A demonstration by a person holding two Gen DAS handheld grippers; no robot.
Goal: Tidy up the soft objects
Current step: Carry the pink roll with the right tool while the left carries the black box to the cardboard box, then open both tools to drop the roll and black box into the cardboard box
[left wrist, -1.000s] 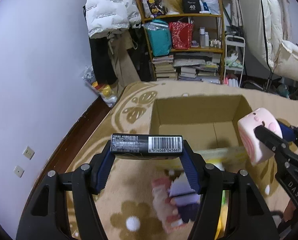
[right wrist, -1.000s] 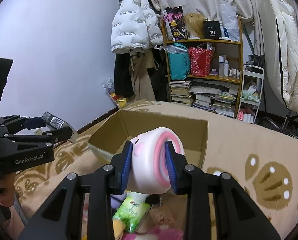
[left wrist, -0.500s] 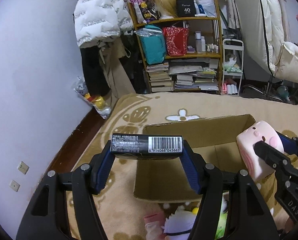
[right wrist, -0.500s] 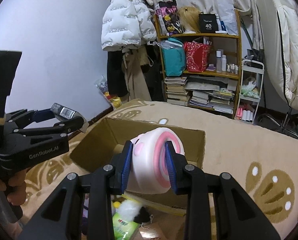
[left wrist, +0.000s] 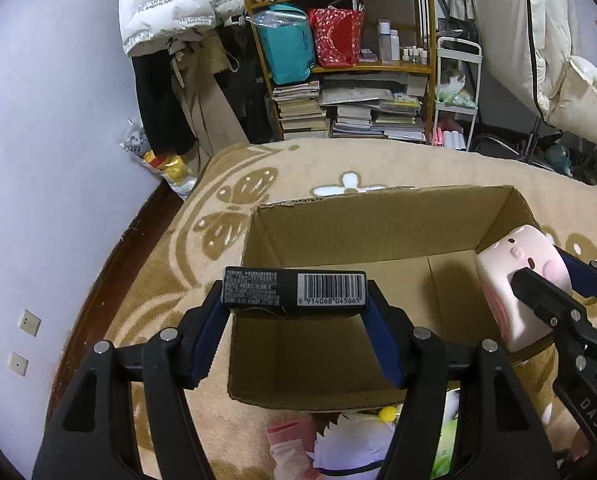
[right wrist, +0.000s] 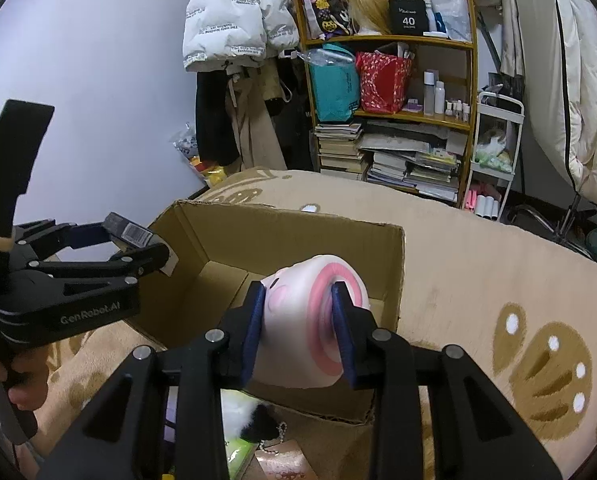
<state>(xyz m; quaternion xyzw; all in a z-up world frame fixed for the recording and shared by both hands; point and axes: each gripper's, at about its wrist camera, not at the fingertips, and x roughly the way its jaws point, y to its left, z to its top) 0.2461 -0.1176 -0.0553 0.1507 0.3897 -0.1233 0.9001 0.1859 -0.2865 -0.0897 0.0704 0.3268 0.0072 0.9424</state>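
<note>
An open cardboard box (left wrist: 378, 220) (right wrist: 290, 236) stands on the tan carpet; its inside looks bare. My left gripper (left wrist: 294, 296) is shut on a black packet with a barcode (left wrist: 294, 289) and holds it over the box's near left part. It also shows in the right wrist view (right wrist: 138, 244). My right gripper (right wrist: 298, 320) is shut on a pink pig-faced soft toy (right wrist: 314, 320) (left wrist: 518, 276) and holds it over the box's right side.
Several soft items lie on the carpet in front of the box: a white plush (left wrist: 350, 444), a pink packet (left wrist: 290, 436), a green pack (right wrist: 238, 452). A wooden shelf (left wrist: 346, 64) with books and bags stands at the back, jackets (left wrist: 166, 4) hang left.
Both grippers have moved forward with their loads. The box has come closer and now lies under them; the loose items have slid to the bottom edge.
</note>
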